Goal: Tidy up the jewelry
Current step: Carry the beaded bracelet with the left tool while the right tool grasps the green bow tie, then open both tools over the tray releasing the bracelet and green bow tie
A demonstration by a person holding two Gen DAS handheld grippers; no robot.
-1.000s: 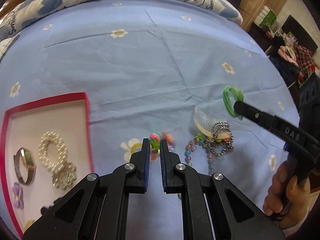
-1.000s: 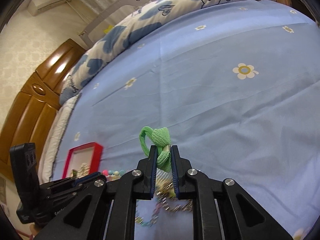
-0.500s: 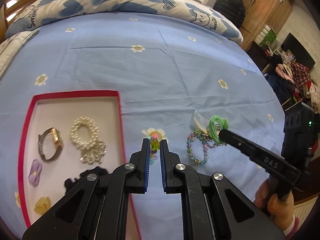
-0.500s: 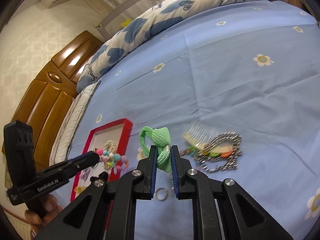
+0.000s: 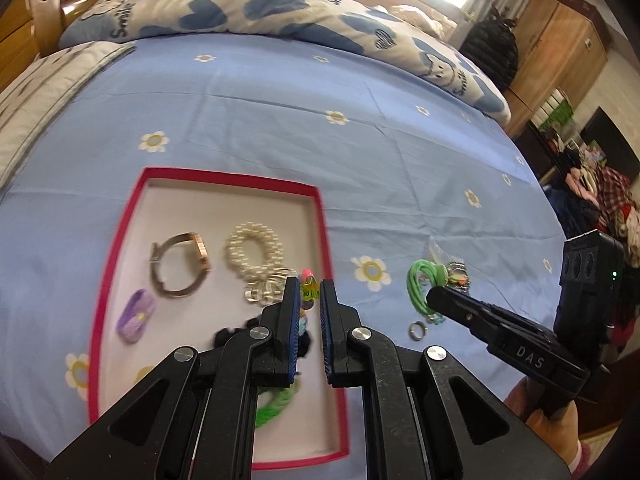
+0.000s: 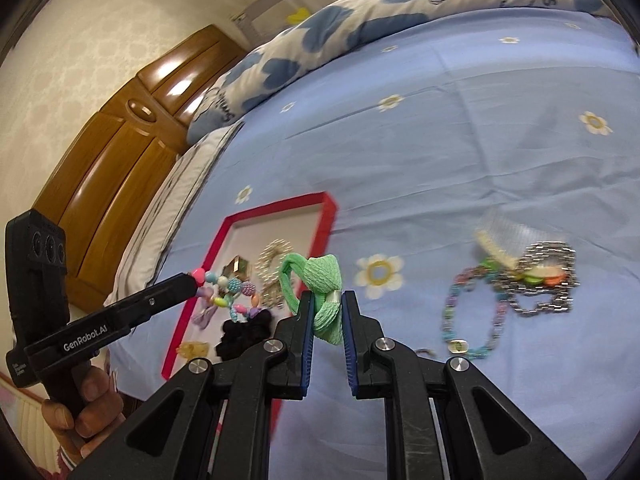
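My left gripper (image 5: 309,289) is shut on a colourful bead bracelet (image 5: 307,288) and holds it above the red-rimmed tray (image 5: 120,240); the bracelet also shows hanging from it in the right wrist view (image 6: 232,292). My right gripper (image 6: 326,300) is shut on a green hair tie (image 6: 320,280), held above the blue sheet just right of the tray; it also shows in the left wrist view (image 5: 424,284). The tray holds a watch (image 5: 180,266), a pearl bracelet (image 5: 254,252), a purple clip (image 5: 136,316), a black scrunchie (image 6: 244,332) and a green band (image 5: 276,400).
On the sheet right of the tray lie a pastel bead bracelet (image 6: 472,320), a chain pile with a comb (image 6: 536,276) and a small ring (image 5: 418,330). A patterned duvet (image 5: 280,12) lies at the far end. A wooden headboard (image 6: 112,168) stands left.
My left gripper has lifted the bead bracelet off the sheet and carried it left over the tray. My right gripper has carried the green hair tie left toward the tray.
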